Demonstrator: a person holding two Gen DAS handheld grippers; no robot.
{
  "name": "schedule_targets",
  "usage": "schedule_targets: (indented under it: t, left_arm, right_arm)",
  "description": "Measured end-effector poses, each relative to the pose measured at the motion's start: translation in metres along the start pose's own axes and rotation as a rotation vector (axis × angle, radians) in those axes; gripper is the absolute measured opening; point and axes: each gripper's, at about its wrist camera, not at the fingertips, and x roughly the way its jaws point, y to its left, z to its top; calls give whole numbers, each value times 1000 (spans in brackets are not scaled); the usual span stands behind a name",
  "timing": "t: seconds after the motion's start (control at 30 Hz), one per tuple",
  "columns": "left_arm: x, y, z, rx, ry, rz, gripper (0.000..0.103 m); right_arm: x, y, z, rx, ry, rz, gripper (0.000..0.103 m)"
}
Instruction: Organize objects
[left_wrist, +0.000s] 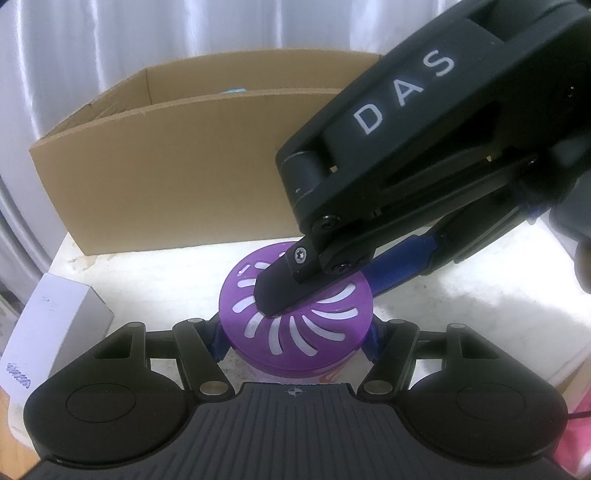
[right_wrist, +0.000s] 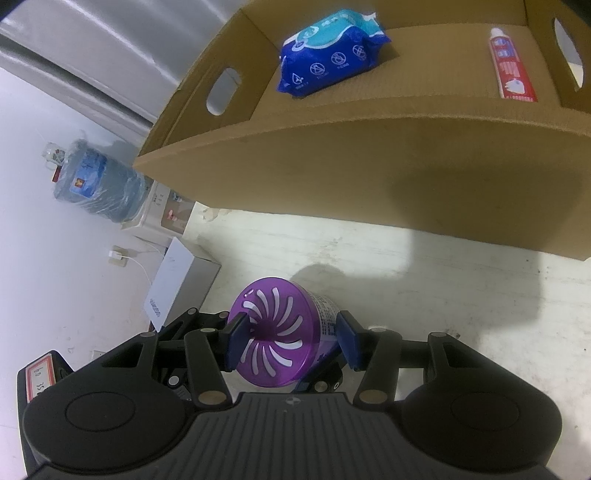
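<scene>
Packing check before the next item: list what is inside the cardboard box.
Inside the cardboard box: a blue wipes pack and a red-and-white tube. The near wall hides the front floor.

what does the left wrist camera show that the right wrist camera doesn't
Only the left wrist view shows the right claw from outside, reaching in from the upper right with a finger across the purple lid; the box's contents are nearly all hidden there.

Only the right wrist view looks into the cardboard box, where a blue wipes pack and a red tube lie. It also shows a water jug beyond the table.

Both show the purple-lidded container, gripped by both claws, the left claw, the box and a white carton.
</scene>
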Motion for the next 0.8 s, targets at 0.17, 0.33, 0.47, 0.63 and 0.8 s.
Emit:
schedule_targets:
  t: [0.17,0.33,0.47,0.63,0.8]
  left_arm:
    - [-10,1,-4,3,-11,9,65]
    - [-30,2,-4,7,-26,23,65]
    - [-37,0,-6,12,-38,36,65]
    - [-52,-5,-3,21,-54,52,65]
    - [-67,-11,0,27,-72,66,65]
  right_arm:
    - [-6,5,-1,-9,-8,6,55]
    - [-14,9,-4,-21,-22,14,55]
    - [-22,13,-7,-29,-33,23,55]
    - [-33,18,-12,-43,-49,36,55]
    - [-43,26,-17,-61,-65,46,55]
